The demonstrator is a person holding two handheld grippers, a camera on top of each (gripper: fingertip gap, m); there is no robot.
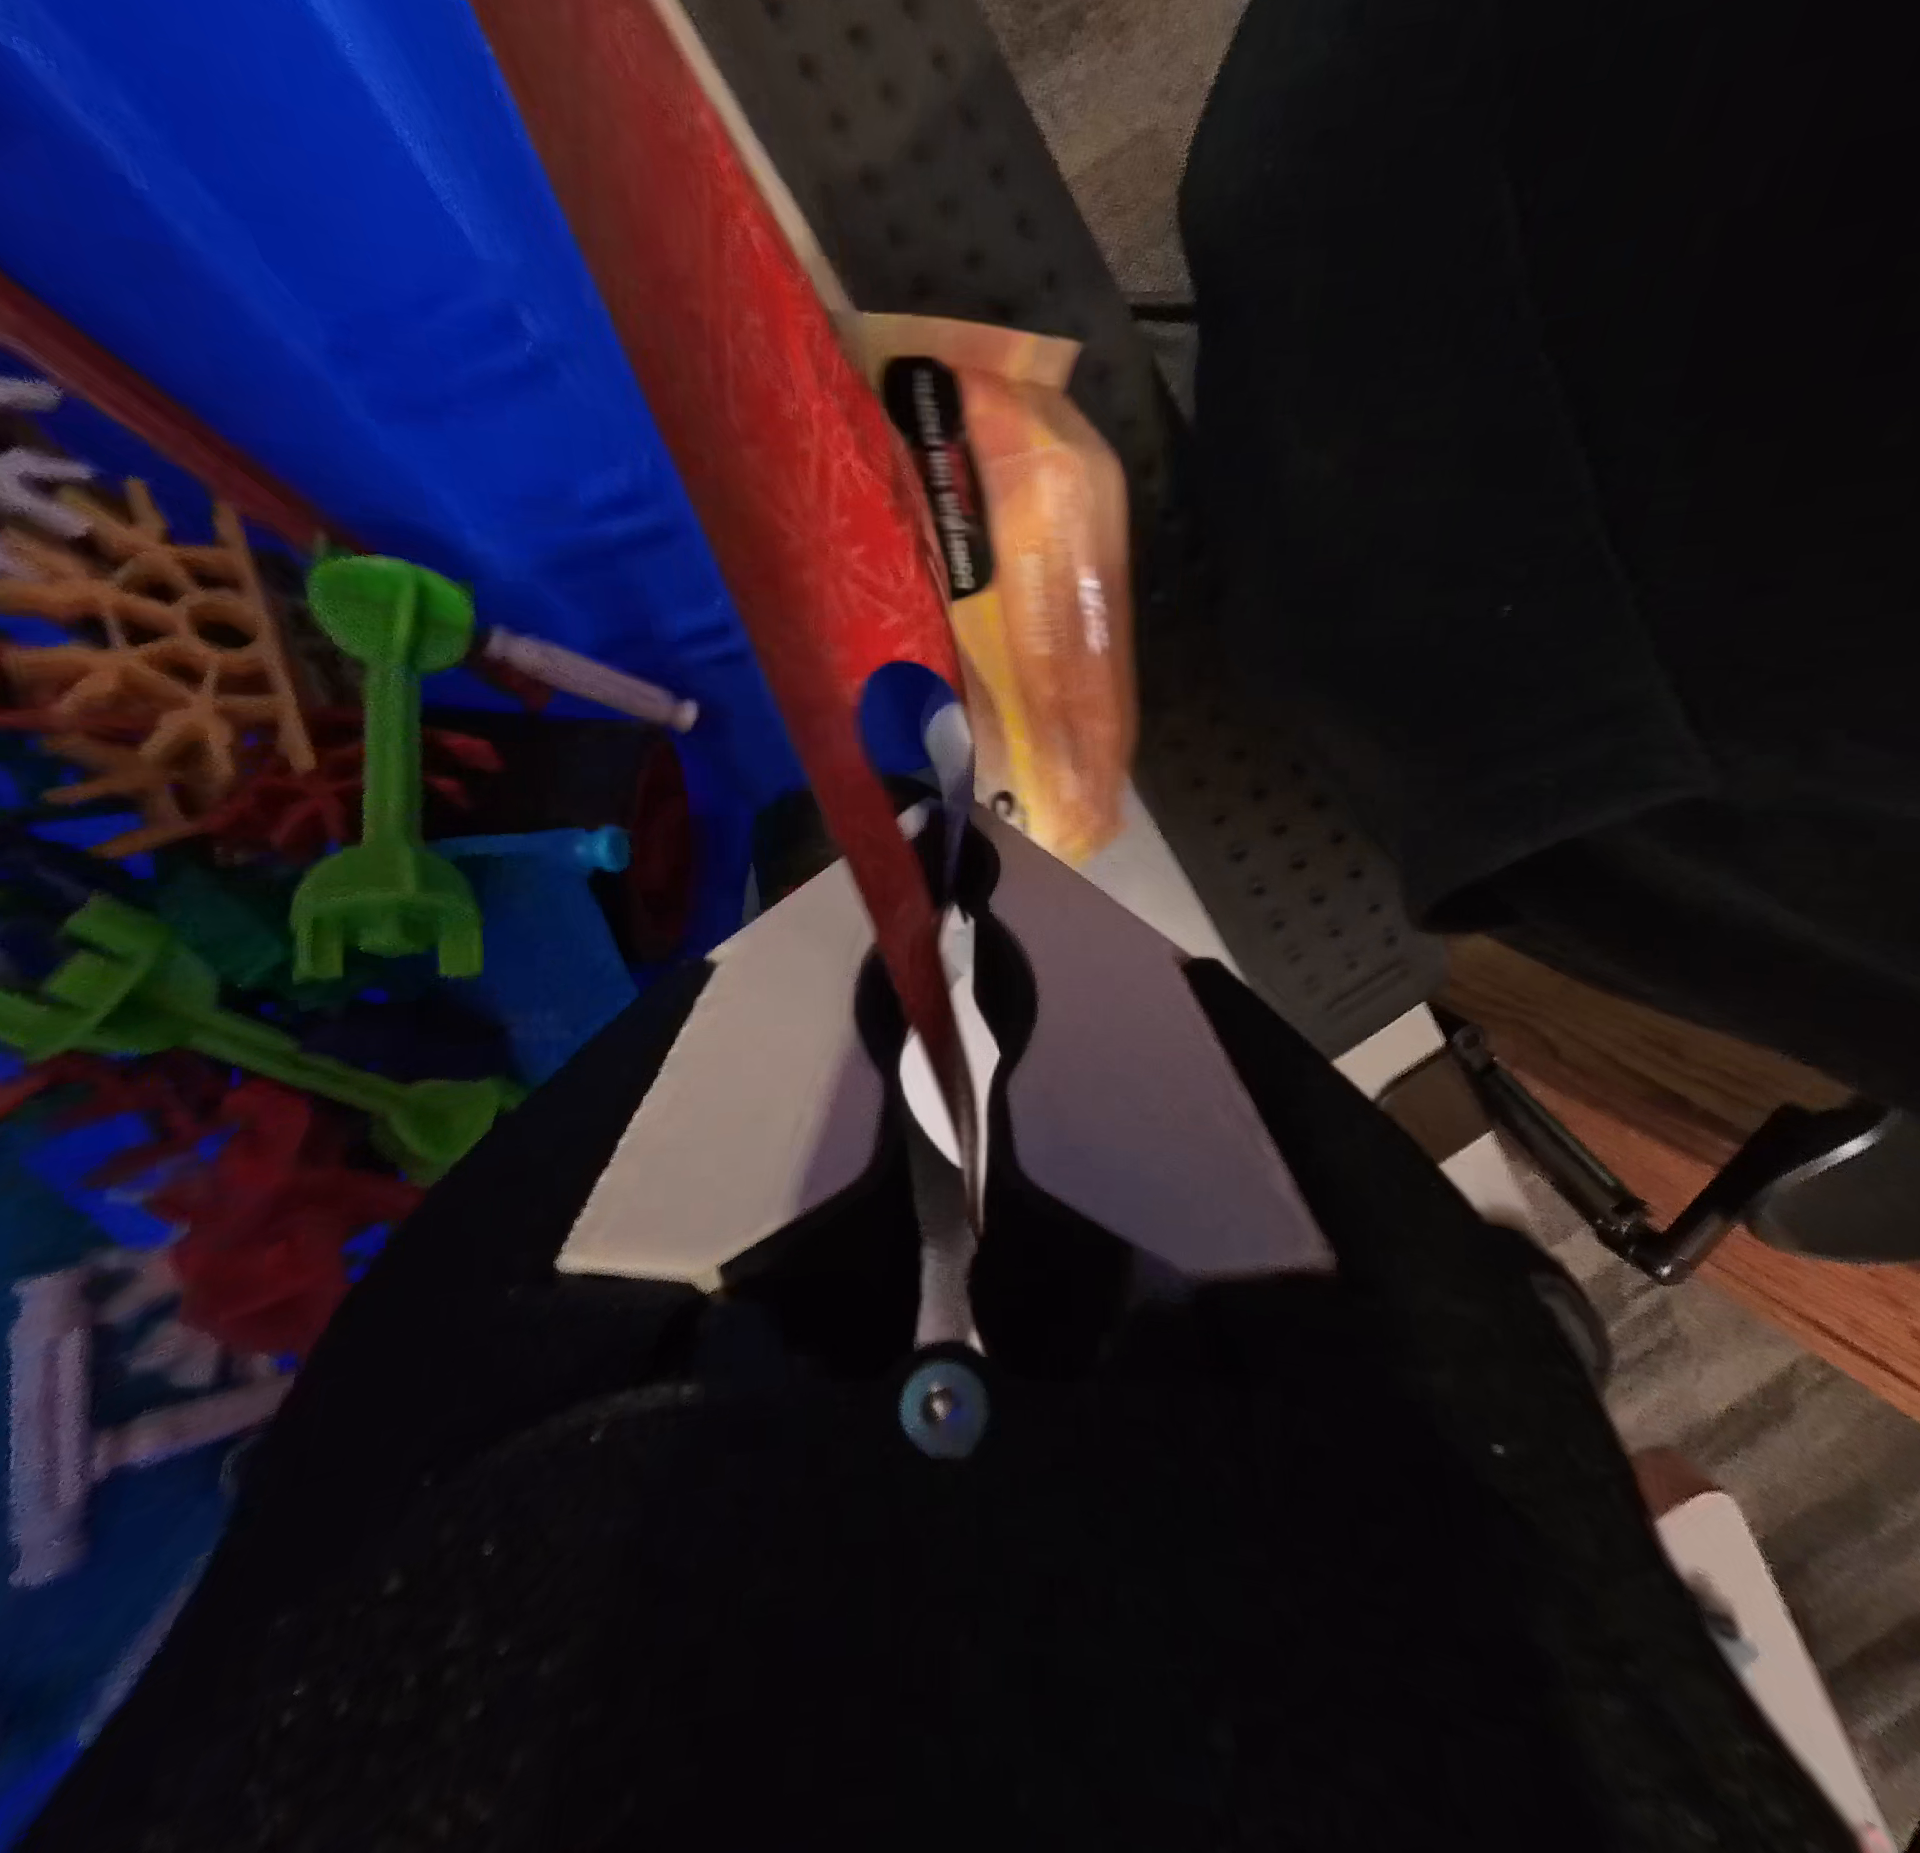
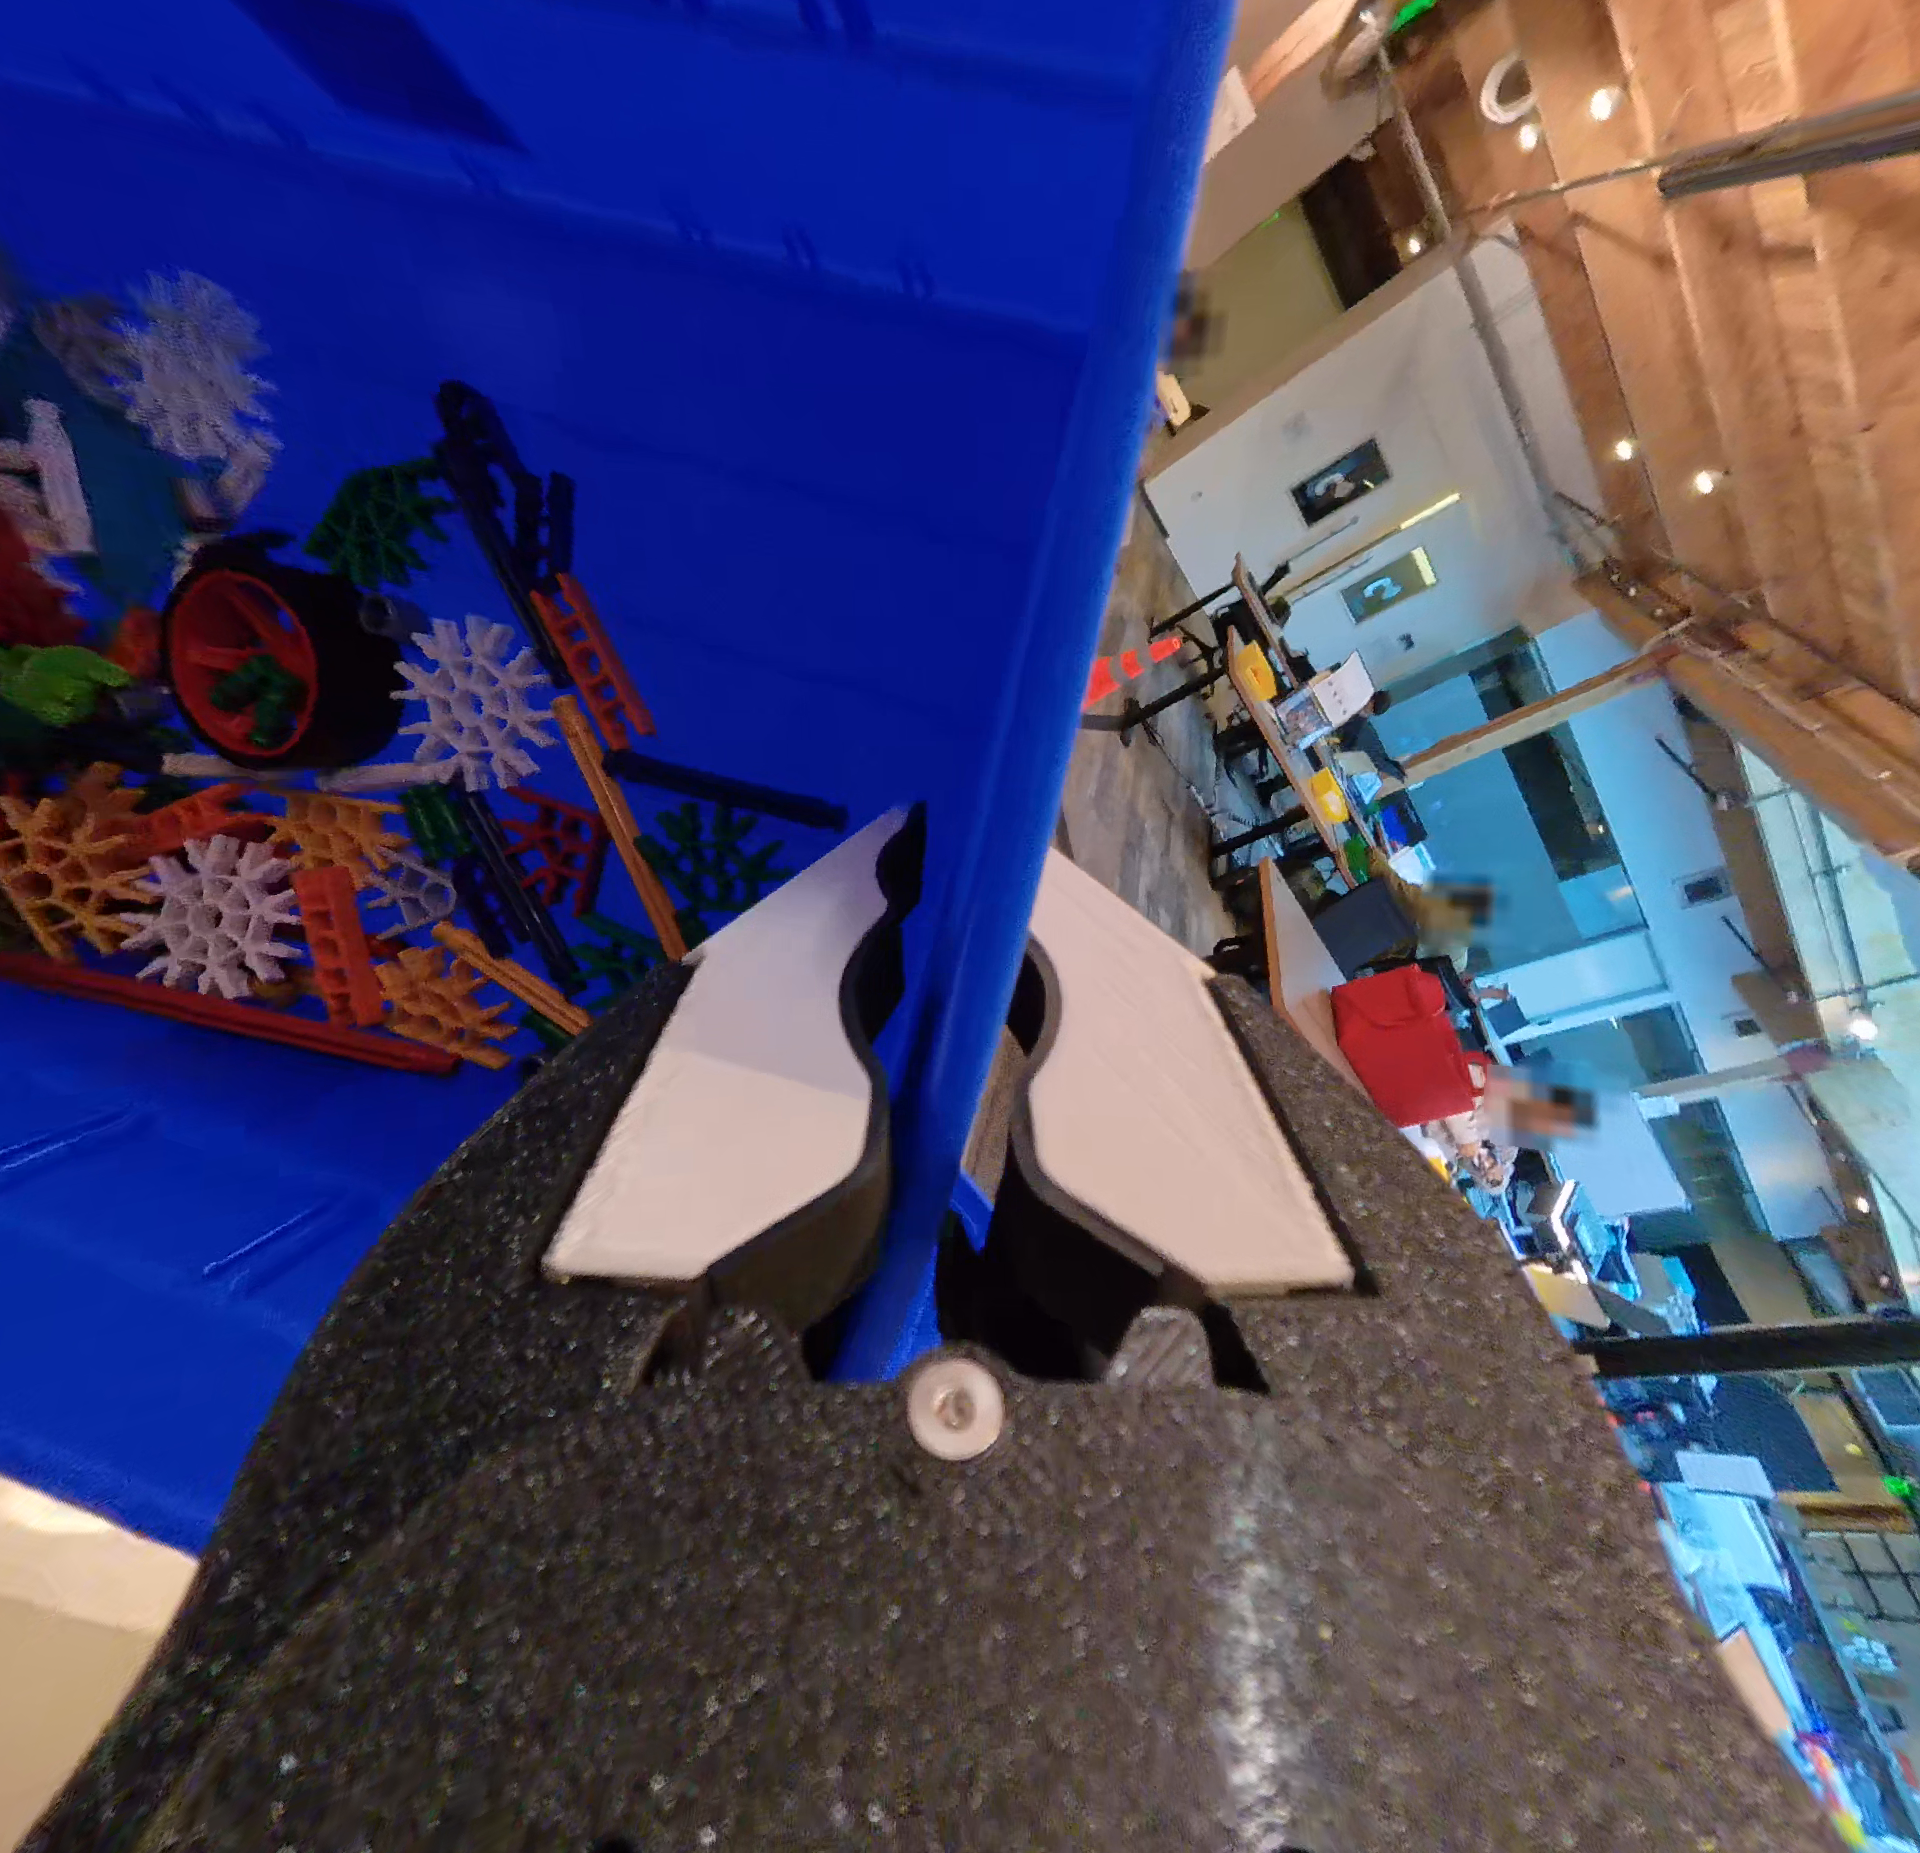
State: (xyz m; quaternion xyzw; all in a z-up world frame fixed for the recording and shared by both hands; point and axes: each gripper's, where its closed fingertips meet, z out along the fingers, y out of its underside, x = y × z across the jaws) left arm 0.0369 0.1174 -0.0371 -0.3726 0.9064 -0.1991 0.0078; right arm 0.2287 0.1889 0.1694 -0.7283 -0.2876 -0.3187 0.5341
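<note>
Blue plastic fills both views: you have a bin [image 2: 727,245] gripped at opposite sides. Your right gripper [image 2: 951,982] is clamped on the bin's blue wall [image 2: 1081,660], one finger inside and one outside. Your left gripper [image 1: 951,930] is pinched shut on a thin red edge [image 1: 717,349] that runs beside the bin's blue inner face; whether it belongs to the bin or a lid, I cannot tell. Loose building toy pieces [image 2: 312,816] lie heaped in the bin, among them a green rod [image 1: 384,764] and a black wheel [image 2: 270,650]. An orange packet [image 1: 1049,598] sits just outside the red edge. Keep both grips firm and level, I'd judge, so nothing slides.
</note>
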